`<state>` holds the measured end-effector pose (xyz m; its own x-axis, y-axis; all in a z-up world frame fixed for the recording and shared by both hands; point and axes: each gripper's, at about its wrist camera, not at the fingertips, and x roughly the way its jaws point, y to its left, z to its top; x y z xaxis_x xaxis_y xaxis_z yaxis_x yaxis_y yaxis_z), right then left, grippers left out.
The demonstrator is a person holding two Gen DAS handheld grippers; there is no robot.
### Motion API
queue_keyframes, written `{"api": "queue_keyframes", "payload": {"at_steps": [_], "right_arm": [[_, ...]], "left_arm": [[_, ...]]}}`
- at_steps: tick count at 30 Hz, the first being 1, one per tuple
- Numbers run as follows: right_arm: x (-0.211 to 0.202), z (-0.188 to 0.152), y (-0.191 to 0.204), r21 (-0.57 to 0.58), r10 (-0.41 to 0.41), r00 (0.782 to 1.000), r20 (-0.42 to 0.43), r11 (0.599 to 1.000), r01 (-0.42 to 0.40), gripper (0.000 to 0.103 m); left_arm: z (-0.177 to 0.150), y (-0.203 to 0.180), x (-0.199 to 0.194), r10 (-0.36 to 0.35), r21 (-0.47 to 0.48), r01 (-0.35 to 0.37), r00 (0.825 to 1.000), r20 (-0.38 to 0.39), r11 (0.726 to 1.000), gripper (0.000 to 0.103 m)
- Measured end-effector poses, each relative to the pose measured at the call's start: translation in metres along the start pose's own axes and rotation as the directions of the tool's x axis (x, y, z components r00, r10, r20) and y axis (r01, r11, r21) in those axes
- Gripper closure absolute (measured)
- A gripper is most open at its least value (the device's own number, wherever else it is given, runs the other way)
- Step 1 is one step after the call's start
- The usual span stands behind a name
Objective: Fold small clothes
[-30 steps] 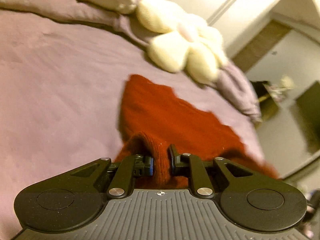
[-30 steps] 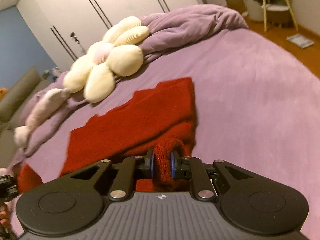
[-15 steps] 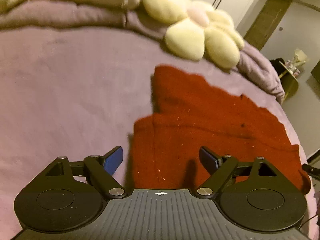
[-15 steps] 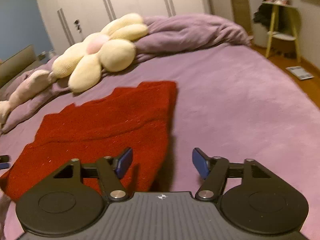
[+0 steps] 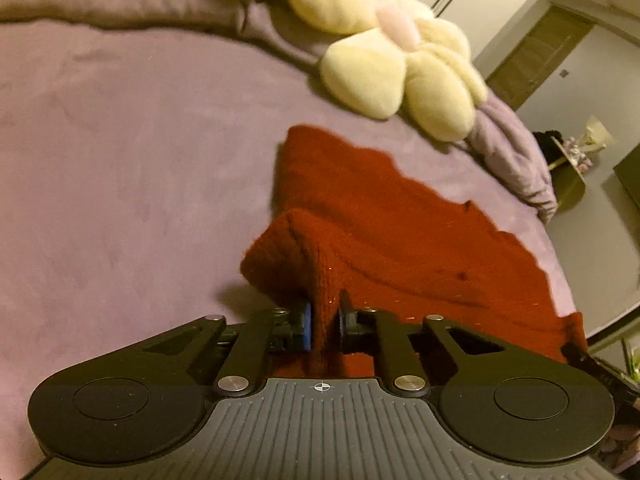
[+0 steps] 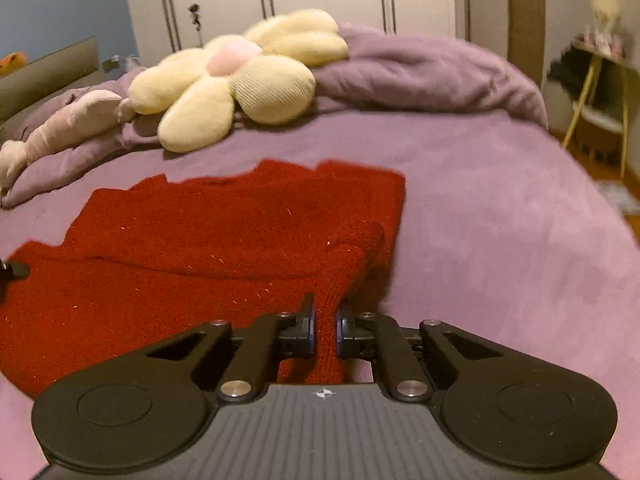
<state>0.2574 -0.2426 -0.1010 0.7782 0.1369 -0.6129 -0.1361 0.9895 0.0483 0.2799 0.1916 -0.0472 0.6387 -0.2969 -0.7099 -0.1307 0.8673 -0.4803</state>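
A red knitted garment [image 5: 400, 236] lies spread on the purple bed, folded over once so its near half covers the far half. My left gripper [image 5: 323, 322] is shut on the garment's near left corner, which bunches up into a ridge between the blue pads. In the right wrist view the same red garment [image 6: 208, 248] stretches to the left, and my right gripper [image 6: 326, 326] is shut on its near right corner, a pinched column of knit rising from the jaws. The tip of the left gripper shows at the far left edge of that view.
A cream flower-shaped cushion [image 6: 240, 80] and a rumpled purple duvet [image 6: 420, 76] lie along the far side of the bed [image 6: 500, 240]. White wardrobe doors stand behind. A yellow-legged side table [image 6: 600, 92] stands off the bed's right side.
Both grippers let go of the garment, opened wide over its near edge half a second ago, then closed again on the near corners. The right view has levelled out.
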Motion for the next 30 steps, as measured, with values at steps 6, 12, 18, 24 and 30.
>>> {"api": "queue_keyframes", "payload": {"at_steps": [6,12,18,24,30], "right_arm": [[-0.050,0.036,0.014,-0.035,0.051,0.977,0.205,0.998,-0.045,0.096],[-0.025,0.075,0.010,0.034,-0.025,0.966,0.256,0.999,0.017,0.096],[0.051,0.057,-0.007,0.082,-0.065,0.997,0.042,0.995,0.061,0.092],[0.064,0.043,-0.006,0.072,-0.028,1.000,-0.004,0.997,0.028,0.071],[0.055,0.057,0.027,-0.163,-0.103,0.992,0.072,0.980,0.114,0.096]], "left_arm": [[0.031,-0.043,-0.055,-0.105,0.104,0.087,0.977,0.185,0.991,0.092],[0.069,-0.054,-0.016,0.004,0.119,-0.033,0.972,0.236,0.992,0.092],[0.053,-0.018,0.063,0.128,0.070,-0.131,0.991,0.046,0.989,0.081],[0.038,-0.008,0.067,0.076,0.085,-0.078,0.997,0.035,0.993,0.068],[0.058,-0.039,0.042,0.096,0.165,-0.121,0.983,0.155,0.979,0.092]]}}
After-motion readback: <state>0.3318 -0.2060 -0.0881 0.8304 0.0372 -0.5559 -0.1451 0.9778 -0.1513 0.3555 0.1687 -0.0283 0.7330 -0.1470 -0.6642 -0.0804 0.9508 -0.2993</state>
